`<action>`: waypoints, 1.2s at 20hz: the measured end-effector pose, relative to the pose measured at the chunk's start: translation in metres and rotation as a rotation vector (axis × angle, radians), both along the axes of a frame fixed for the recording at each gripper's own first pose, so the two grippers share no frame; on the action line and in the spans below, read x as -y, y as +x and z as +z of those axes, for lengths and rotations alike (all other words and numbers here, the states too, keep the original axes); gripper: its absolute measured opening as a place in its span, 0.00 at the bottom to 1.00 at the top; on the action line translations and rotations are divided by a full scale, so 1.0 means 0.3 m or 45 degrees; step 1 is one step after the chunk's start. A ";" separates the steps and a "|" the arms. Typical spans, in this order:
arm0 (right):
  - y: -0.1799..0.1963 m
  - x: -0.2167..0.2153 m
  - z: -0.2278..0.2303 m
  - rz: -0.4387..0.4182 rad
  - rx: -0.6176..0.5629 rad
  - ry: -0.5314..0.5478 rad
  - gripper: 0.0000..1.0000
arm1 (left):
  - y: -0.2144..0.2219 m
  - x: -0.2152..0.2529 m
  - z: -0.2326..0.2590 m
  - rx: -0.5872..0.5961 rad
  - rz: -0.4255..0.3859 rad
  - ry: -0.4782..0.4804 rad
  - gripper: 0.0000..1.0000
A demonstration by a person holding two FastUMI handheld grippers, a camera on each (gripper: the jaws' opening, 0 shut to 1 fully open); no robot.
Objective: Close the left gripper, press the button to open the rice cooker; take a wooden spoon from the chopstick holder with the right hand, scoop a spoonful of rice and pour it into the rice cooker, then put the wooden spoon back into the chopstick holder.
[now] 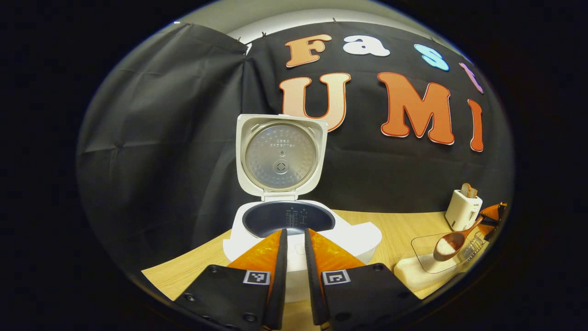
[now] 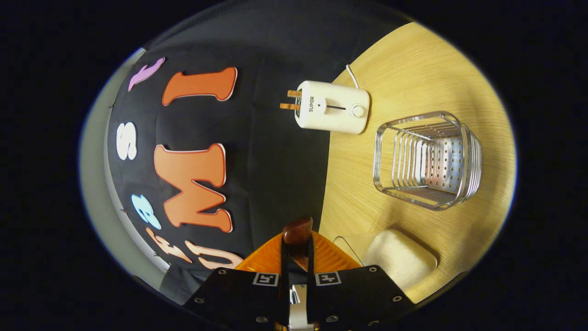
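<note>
Rice cooker [image 1: 298, 230] stood white on the wooden table [image 1: 404, 230], lid [image 1: 280, 156] raised upright at the far side, dimpled metal inner plate facing out; dark inner pot [image 1: 287, 218] showed level markings too small to read. Left gripper [image 1: 295, 234] sat just near of the cooker's front, fingers drawn almost together with a narrow gap, gripping nothing.

Far right in the left gripper view, the wooden spoon [image 1: 452, 240] carried a heap of white rice above a clear rice container [image 1: 420, 266], beside the white toaster [image 1: 463, 209].

Right gripper view showed the right gripper [image 2: 297, 239] clamped on the spoon's dark handle, plus the wire chopstick holder [image 2: 427, 161], standing apart from the toaster. Toaster bore the word "SUPOR".
</note>
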State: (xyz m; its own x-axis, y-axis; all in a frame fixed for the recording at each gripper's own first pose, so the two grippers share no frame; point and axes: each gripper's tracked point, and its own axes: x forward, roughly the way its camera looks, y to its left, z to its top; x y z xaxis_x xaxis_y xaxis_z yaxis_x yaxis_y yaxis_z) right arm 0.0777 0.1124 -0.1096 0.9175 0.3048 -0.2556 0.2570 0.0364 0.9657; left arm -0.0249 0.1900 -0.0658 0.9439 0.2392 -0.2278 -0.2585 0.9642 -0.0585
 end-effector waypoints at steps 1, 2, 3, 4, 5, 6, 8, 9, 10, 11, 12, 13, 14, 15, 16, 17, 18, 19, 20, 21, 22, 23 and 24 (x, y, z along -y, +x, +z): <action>0.006 0.018 0.019 -0.021 0.004 0.022 0.14 | 0.000 -0.004 0.002 0.000 0.006 -0.001 0.28; 0.022 0.033 0.055 -0.044 0.033 0.058 0.15 | -0.004 -0.003 -0.001 -0.002 0.007 -0.003 0.30; 0.029 0.040 0.073 -0.053 0.045 0.085 0.14 | -0.006 -0.005 -0.002 -0.004 0.007 -0.001 0.32; 0.037 0.041 0.088 -0.055 0.046 0.117 0.15 | -0.010 -0.007 -0.010 -0.010 0.008 0.000 0.35; 0.041 0.046 0.100 -0.067 0.043 0.149 0.14 | -0.012 -0.003 -0.008 -0.010 0.001 -0.002 0.35; 0.049 0.040 0.113 -0.072 0.043 0.177 0.14 | -0.009 -0.002 -0.008 -0.008 0.000 -0.005 0.37; 0.063 0.013 0.144 -0.068 0.042 0.231 0.14 | -0.007 -0.009 -0.004 -0.001 0.000 -0.004 0.44; 0.081 -0.001 0.163 -0.071 0.054 0.258 0.14 | -0.008 -0.011 0.002 0.003 -0.004 0.000 0.55; 0.087 -0.024 0.184 -0.056 0.062 0.287 0.14 | -0.010 -0.017 0.000 0.006 -0.003 0.001 0.57; 0.092 -0.042 0.204 -0.044 0.068 0.310 0.14 | -0.012 -0.027 0.001 0.007 0.003 0.001 0.66; 0.101 -0.068 0.216 -0.036 0.072 0.314 0.14 | -0.015 -0.036 -0.005 0.005 0.008 0.000 0.74; 0.105 -0.093 0.243 -0.025 0.085 0.325 0.14 | -0.017 -0.045 -0.006 0.004 0.014 0.000 0.74; 0.108 -0.125 0.270 -0.015 0.104 0.332 0.14 | -0.023 -0.063 -0.008 0.001 0.023 0.004 0.74; 0.108 -0.155 0.294 0.002 0.117 0.340 0.14 | -0.031 -0.075 -0.013 -0.001 0.031 0.009 0.76; 0.138 -0.227 0.327 0.025 0.137 0.342 0.14 | -0.038 -0.094 -0.016 -0.004 0.041 0.014 0.76; 0.139 -0.265 0.347 0.046 0.145 0.335 0.14 | -0.041 -0.106 -0.018 -0.007 0.048 0.015 0.74; 0.145 -0.322 0.370 0.074 0.156 0.324 0.14 | -0.043 -0.128 -0.016 -0.010 0.055 0.019 0.74; 0.134 -0.343 0.394 0.090 0.164 0.320 0.14 | -0.048 -0.142 -0.016 -0.010 0.062 0.022 0.74; 0.133 -0.378 0.412 0.110 0.170 0.319 0.14 | -0.054 -0.155 -0.013 -0.009 0.070 0.023 0.74; 0.137 -0.416 0.426 0.128 0.179 0.316 0.14 | -0.064 -0.171 -0.018 -0.007 0.080 0.024 0.74; 0.138 -0.471 0.443 0.156 0.186 0.308 0.10 | -0.075 -0.197 -0.020 -0.007 0.093 0.025 0.75; 0.147 -0.536 0.456 0.188 0.194 0.297 0.15 | -0.086 -0.216 -0.025 -0.009 0.106 0.024 0.74; 0.150 -0.580 0.470 0.208 0.200 0.294 0.14 | -0.090 -0.231 -0.028 -0.011 0.117 0.023 0.76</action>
